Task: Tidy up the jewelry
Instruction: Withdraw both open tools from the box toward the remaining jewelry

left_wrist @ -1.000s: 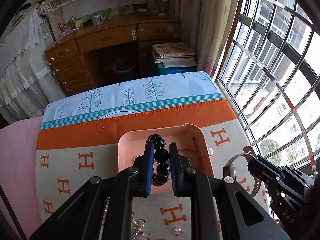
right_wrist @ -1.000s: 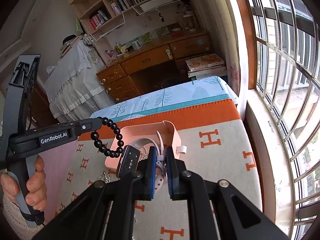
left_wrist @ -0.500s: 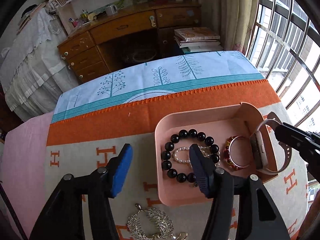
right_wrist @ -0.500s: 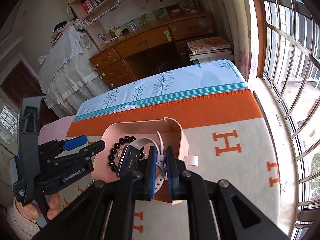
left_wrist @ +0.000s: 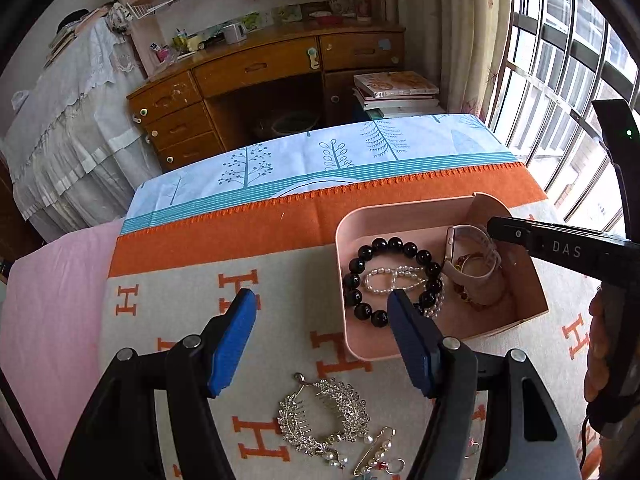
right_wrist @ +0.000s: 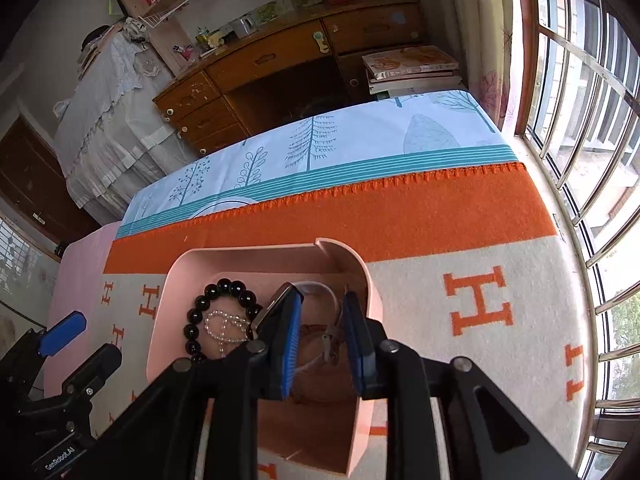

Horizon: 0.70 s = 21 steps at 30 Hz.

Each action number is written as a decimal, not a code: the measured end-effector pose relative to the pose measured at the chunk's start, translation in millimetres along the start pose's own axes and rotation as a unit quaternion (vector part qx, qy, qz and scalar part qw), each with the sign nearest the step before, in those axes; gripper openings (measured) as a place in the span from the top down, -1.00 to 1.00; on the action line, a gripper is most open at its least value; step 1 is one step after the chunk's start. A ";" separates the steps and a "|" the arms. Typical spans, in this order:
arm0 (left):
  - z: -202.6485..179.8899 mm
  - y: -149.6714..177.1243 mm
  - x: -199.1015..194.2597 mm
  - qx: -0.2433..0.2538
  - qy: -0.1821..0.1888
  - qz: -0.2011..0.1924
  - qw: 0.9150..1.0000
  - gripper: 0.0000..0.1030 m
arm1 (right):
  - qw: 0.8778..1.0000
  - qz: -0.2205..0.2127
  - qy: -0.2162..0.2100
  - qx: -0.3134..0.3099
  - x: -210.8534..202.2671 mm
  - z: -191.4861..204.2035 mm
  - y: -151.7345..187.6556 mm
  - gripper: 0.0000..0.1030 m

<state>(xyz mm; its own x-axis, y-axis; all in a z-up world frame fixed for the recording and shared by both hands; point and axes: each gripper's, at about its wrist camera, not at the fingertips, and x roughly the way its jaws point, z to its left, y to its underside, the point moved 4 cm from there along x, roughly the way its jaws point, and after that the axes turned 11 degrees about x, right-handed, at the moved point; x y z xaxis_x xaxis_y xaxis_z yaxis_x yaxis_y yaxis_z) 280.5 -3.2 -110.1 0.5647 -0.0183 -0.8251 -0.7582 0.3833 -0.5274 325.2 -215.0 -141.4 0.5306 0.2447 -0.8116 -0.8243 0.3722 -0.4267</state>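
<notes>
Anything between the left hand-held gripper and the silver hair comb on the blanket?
Nothing visible. The left hand-held gripper is open and empty, and the silver hair comb lies uncovered on the blanket, just below its fingertips in the left wrist view.

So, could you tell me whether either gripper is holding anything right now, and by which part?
Nothing is held: the left gripper is open and empty, and the right gripper has just been opening off the watch strap.

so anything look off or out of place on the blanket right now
Nothing damaged or spilled. A silver leaf hair comb and a pearl pin lie loose on the blanket, outside the pink tray that holds the black bead bracelet, pearl strand and watch.
</notes>
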 end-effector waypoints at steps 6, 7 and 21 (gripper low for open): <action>0.5 10.3 -15.0 -0.011 0.013 -0.007 1.000 -0.29 | 1.000 0.000 -0.004 -0.004 -20.2 -3.4 15.1 0.57; -0.2 12.0 -19.7 -0.010 0.013 -0.010 1.000 -0.29 | 1.000 -0.001 -0.005 -0.005 -24.9 -3.5 18.6 0.57; -6.1 58.1 -83.6 -0.010 0.014 -0.017 1.000 -0.29 | 0.999 -0.027 -0.007 -0.043 -97.4 1.4 77.5 0.57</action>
<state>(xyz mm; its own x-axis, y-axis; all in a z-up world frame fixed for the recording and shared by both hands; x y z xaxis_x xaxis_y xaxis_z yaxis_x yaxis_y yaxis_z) 187.2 14.9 -72.9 0.5814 -0.0564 -0.8116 -0.7455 0.3627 -0.5593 209.9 -208.6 -94.8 0.5767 0.2400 -0.7810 -0.8082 0.3071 -0.5024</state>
